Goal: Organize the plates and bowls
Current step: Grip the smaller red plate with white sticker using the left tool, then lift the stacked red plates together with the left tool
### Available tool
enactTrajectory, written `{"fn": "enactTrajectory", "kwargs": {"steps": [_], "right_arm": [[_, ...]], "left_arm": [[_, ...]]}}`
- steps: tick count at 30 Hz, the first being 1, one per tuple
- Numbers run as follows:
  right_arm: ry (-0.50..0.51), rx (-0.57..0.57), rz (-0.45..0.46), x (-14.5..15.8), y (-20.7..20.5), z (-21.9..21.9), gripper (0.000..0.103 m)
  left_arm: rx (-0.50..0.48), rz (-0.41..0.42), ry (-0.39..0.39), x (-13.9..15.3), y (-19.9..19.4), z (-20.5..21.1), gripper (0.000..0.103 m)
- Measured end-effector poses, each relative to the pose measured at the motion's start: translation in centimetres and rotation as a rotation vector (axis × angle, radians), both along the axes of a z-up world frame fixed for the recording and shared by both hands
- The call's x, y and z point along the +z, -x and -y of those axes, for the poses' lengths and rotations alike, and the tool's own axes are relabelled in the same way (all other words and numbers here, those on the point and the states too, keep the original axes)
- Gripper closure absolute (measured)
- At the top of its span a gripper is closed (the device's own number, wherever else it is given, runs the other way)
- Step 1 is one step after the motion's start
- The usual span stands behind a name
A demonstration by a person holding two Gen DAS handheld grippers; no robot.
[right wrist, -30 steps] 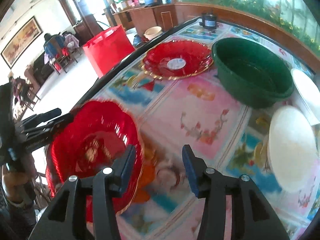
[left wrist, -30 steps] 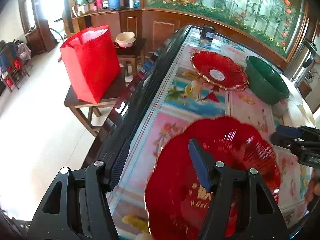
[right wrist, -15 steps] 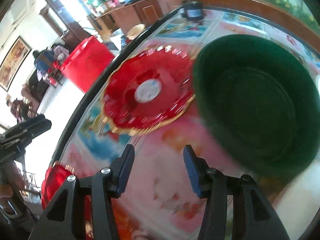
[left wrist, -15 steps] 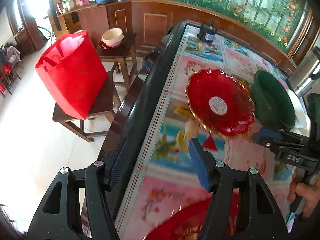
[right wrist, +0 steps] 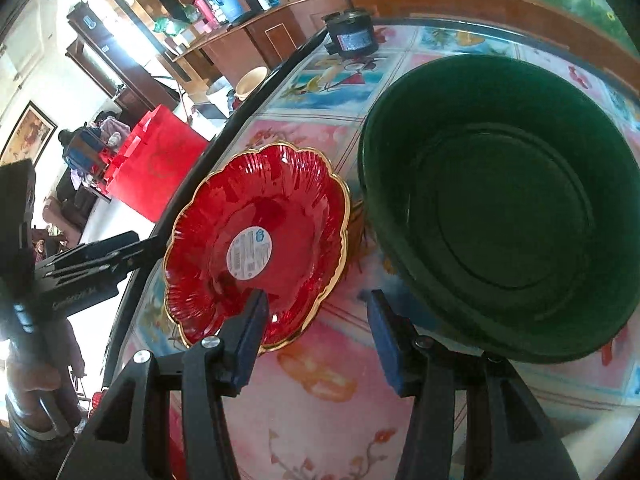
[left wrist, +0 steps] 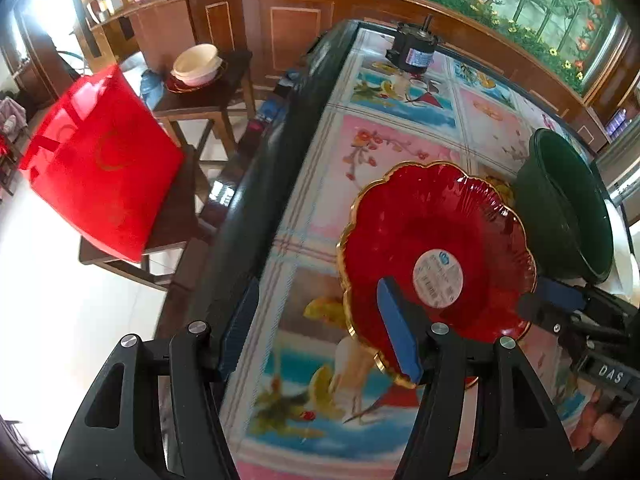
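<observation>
The table (right wrist: 320, 432) carries a green bowl (right wrist: 500, 208) with a red plate (right wrist: 256, 248) just beside it. Right gripper (right wrist: 316, 336): jaws partly open, empty, above the near plate rim. Left gripper (left wrist: 320, 328): jaws partly open, empty, straddling the plate's table-edge rim; contact cannot be told.

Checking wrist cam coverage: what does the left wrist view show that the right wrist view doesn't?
Left only: cream bowls on a dark wooden side table, and the right gripper entering beside the plate.

Right only: the green plastic basin's whole inside, a framed picture on the wall, and the left gripper.

Both: scalloped red glass plate with gold rim, red bag, black motor, picture-patterned tabletop.
</observation>
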State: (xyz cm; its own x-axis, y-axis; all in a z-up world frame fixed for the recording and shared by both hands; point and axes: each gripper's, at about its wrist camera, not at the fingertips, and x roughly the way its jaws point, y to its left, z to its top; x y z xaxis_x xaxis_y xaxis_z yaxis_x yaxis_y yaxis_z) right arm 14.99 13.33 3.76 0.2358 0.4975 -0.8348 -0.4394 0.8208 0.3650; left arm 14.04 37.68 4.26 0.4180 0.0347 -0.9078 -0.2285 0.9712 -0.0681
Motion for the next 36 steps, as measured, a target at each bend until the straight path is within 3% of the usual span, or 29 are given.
{"fn": "enactTrajectory", "kwargs": {"steps": [7, 14, 15, 16, 17, 24, 36], "right_arm": [[-0.009, 0.011, 0.016, 0.4, -0.4, -0.6, 0.058], [0.005, 0.024, 0.022, 0.1, -1.0, -1.0, 0.074], [0.002, 0.025, 0.021, 0.1, -1.0, -0.9, 0.077], [-0.003, 0.024, 0.019, 0.1, -1.2, -0.8, 0.077], [-0.004, 0.026, 0.018, 0.0, -1.2, -0.8, 0.079], [0.041, 0.045, 0.043, -0.1, -1.0, -1.5, 0.081], [0.046, 0.067, 0.073, 1.2, 1.1, -2.1, 0.081]], "left_arm": [[0.003, -0.026, 0.017, -0.9, -1.7, 0.1, 0.04], [-0.018, -0.025, 0.018, -1.4, -2.2, 0.8, 0.041], [-0.02, -0.022, 0.013, -1.4, -2.3, 0.9, 0.05], [-0.024, -0.022, 0.014, -1.5, -2.4, 0.9, 0.073], [-0.028, -0.036, 0.017, -1.8, -2.5, 1.0, 0.081], [-0.025, -0.03, 0.015, -1.8, -2.7, 0.9, 0.082], [-0.021, -0.002, -0.008, 0.4, 0.4, 1.2, 0.083]]}}
